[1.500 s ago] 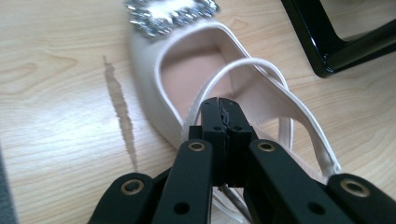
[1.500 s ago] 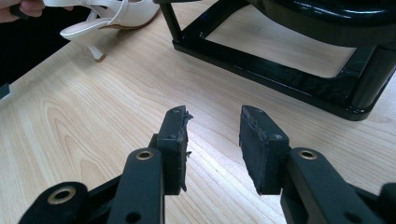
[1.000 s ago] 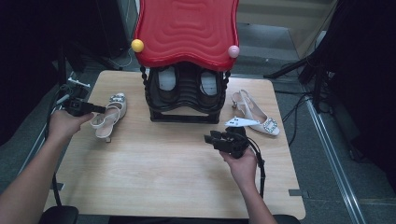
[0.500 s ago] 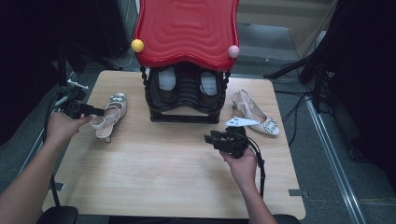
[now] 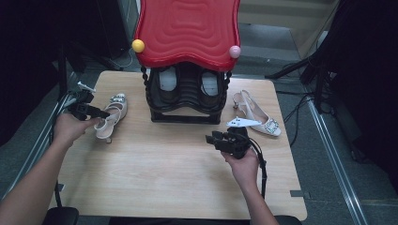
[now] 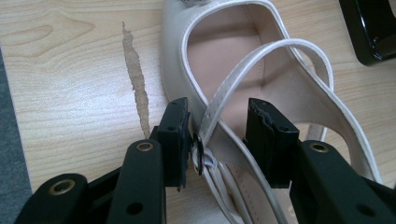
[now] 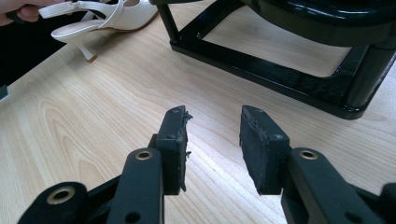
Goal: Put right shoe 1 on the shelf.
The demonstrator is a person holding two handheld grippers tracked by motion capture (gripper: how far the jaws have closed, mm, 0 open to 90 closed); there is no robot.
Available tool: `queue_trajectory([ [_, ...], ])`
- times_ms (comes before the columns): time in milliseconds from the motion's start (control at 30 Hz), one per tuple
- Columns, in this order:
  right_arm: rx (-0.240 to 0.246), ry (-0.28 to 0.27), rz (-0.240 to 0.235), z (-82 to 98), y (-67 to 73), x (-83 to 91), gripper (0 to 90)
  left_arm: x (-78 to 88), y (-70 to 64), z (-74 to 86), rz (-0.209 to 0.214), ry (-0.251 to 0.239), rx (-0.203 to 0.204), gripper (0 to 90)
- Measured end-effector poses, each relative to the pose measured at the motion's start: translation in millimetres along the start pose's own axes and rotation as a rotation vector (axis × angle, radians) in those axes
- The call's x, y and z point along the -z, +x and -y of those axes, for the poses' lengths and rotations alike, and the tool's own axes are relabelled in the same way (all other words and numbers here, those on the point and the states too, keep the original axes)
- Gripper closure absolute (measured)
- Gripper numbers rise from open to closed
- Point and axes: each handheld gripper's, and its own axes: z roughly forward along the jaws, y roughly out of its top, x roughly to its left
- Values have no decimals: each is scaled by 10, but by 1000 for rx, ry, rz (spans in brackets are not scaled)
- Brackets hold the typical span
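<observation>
At the left of the counter (image 5: 187, 183), the white slingback shoe (image 5: 110, 115) could be tipped, because its strap (image 6: 243, 79) lies between the just-opened left tongs (image 6: 218, 135), while the right tongs (image 7: 212, 149) are open and empty.

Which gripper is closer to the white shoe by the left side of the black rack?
Left. The left gripper has its fingers either side of that shoe's strap, open. The right gripper is far across the table, in front of the rack.
</observation>
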Motion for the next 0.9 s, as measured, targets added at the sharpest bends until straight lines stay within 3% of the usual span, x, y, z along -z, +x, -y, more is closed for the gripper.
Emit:
queue_trajectory([
  [133, -3, -2, 2, 0, -6, 3, 630, -25, 21, -17, 0, 9, 16, 603],
  [200, -3, 1, 3, 1, -5, 2, 629, -53, 9, -22, -3, -14, 55, 619],
  [300, -3, 1, 3, 0, -3, 1, 628, -46, 17, -27, -25, 3, 40, 681],
  [433, -2, 1, 3, 1, -3, -2, 628, -51, 35, -47, -41, 22, 64, 770],
  [500, 2, 1, 4, 1, -3, -5, 628, -39, 49, -64, -44, 53, 43, 797],
  [700, 7, 4, 5, 2, 5, -10, 628, -42, 20, -101, -65, 76, 38, 816],
  [900, 5, 5, 7, 2, 3, -13, 628, -44, 33, -120, -60, 89, 66, 823],
])
